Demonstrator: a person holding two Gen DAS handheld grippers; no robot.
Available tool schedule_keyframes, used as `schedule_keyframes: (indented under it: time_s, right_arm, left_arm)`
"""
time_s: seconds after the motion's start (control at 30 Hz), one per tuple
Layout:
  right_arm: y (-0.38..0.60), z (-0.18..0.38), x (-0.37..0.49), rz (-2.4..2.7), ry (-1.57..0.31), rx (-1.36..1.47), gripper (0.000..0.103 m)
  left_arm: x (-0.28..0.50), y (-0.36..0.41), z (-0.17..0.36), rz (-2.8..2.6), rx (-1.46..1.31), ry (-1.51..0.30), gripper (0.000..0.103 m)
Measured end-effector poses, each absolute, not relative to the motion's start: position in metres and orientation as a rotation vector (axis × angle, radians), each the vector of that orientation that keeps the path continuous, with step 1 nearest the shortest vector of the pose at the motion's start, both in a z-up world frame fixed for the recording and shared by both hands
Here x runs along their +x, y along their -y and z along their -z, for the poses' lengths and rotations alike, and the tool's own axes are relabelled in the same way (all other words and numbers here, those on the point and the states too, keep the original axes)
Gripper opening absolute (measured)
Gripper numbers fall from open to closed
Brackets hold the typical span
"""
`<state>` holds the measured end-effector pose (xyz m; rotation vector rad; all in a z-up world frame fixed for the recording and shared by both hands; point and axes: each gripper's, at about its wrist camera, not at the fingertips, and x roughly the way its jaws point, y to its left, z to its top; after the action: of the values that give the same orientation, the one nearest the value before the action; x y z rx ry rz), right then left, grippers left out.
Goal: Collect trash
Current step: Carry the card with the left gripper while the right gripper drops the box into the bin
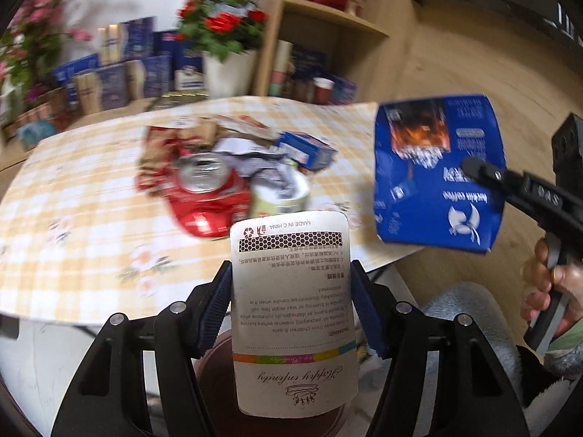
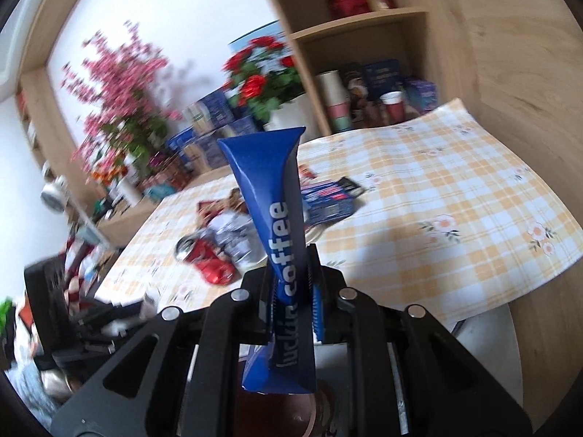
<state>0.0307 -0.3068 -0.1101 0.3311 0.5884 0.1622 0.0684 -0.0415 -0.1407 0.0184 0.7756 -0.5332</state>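
My left claw (image 1: pixel 291 306) grips a white candle card (image 1: pixel 293 313). My right claw (image 2: pixel 291 291) is clamped on a blue coffee bag (image 2: pixel 280 225), above the desk (image 2: pixel 455 200) with its trash pile (image 1: pixel 233 167).

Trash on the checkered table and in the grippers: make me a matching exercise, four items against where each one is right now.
Items:
1. white candle card
2. blue coffee bag
3. crushed red can
4. small blue box

Places:
A. on the tablecloth, far side of the pile
B. between the left gripper's pads
C. on the tablecloth, near side of the pile
D. pinched in the right gripper

Pairs: 1-B, 2-D, 3-C, 4-A
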Motion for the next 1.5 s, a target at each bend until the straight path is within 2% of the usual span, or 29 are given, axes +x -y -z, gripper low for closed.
schedule_keyframes:
  time_s: [0.43,0.83,1.17,1.5]
  right_arm:
    - [0.214,0.145,0.017,-0.383,-0.804,0.18,0.018]
    - [0.167,0.215,0.028,-0.502,-1.069,0.162,0.019]
    - [0.155,0.31,0.055,-0.422,-1.32,0.231,0.019]
    - [0.17,0.357,0.063,-0.265,-1.394,0.162,0.019]
  left_arm:
    - [0.022,-0.036,0.118,0.437,-0.082,-0.699,0.063]
    - [0.013,-0.048,0.122,0.422,-0.099,-0.684,0.064]
    - [0.017,-0.042,0.132,0.429,-0.094,-0.707,0.064]
    - [0.024,-0.033,0.144,0.435,-0.089,-0.735,0.064]
